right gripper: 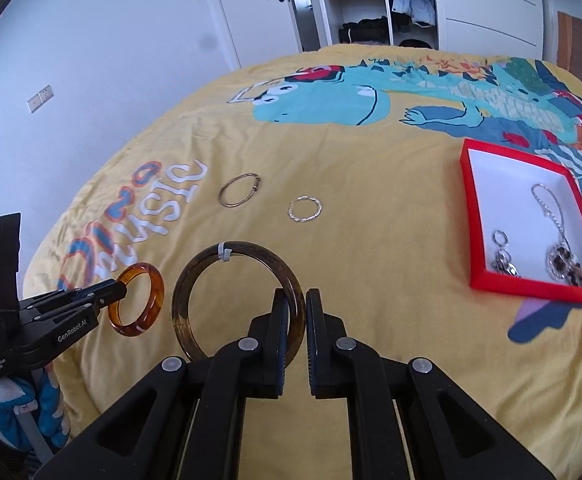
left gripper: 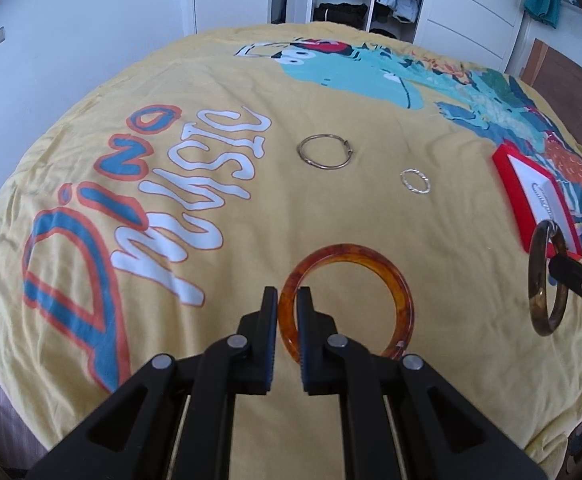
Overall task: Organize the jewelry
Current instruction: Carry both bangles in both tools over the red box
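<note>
Left gripper (left gripper: 287, 312) is clamping the orange bangle (left gripper: 395, 280); right gripper (right gripper: 298, 312) is clamping the dark bangle (right gripper: 195, 280), both seemingly airborne. Red box (right gripper: 475, 216) is holding chain pieces; two rings (right gripper: 305, 209) are waiting on the bed (right gripper: 371, 184).

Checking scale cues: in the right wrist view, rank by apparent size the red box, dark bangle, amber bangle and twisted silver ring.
1. Red box
2. Dark bangle, inflated by nearness
3. Amber bangle
4. Twisted silver ring, farther off
</note>
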{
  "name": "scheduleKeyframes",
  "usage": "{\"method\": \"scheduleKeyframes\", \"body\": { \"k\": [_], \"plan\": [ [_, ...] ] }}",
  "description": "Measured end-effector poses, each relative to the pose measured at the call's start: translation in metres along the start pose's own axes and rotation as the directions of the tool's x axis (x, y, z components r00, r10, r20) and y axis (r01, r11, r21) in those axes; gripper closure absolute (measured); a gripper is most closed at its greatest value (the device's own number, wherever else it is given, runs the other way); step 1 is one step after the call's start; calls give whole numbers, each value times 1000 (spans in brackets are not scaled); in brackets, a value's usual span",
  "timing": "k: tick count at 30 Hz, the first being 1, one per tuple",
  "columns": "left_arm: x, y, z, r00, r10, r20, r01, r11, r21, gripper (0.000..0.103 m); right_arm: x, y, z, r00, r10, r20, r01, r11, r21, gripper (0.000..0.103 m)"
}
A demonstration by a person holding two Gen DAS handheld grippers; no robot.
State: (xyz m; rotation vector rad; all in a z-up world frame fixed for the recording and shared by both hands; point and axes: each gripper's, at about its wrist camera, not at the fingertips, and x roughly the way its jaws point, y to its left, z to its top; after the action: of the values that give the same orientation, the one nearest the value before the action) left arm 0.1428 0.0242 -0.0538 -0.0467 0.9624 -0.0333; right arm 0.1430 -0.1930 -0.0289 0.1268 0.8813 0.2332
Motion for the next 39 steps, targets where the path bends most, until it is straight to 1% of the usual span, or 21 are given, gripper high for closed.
{"method": "scheduleKeyframes", "body": {
  "k": [3,10,16,20,23,26,29,32,36,39],
  "plan": [
    [-20,-6,-7,1000,-13,20,12,1000,11,94,-22,0,-10,1000,14,20,-14,999,30,95],
    [-61,-25,-22,997,-38,65,34,998,59,94,-69,-7,-30,996,13,84,-19,997,71,95],
    [-88,-36,-31,995,-41,89,33,995,94,94,-83,-19,-47,993,22,114,-36,992,121,95],
    [-89,-50,-32,996,-48,77,39,992,116,94,-83,-40,-60,994,21,109,-39,986,164,95],
    [-83,-68,-30,996,-61,58,52,988,143,94,-83,-61,-62,994,-3,107,-18,981,191,94],
    [-75,-96,-20,996,-80,40,71,979,193,94,-88,-89,-55,993,-41,112,17,977,210,94],
    [-63,-132,2,993,-117,28,107,967,232,94,-91,-128,-38,987,-109,116,81,972,221,94],
    [-43,-182,31,988,-154,19,142,947,289,94,-88,-170,-17,979,-173,108,144,961,237,94],
    [-8,-245,68,982,-191,5,177,920,350,94,-68,-222,15,967,-242,78,219,949,229,94],
    [20,-289,85,982,-188,7,169,897,409,94,-42,-256,39,959,-281,42,268,943,198,94]
  ]
}}
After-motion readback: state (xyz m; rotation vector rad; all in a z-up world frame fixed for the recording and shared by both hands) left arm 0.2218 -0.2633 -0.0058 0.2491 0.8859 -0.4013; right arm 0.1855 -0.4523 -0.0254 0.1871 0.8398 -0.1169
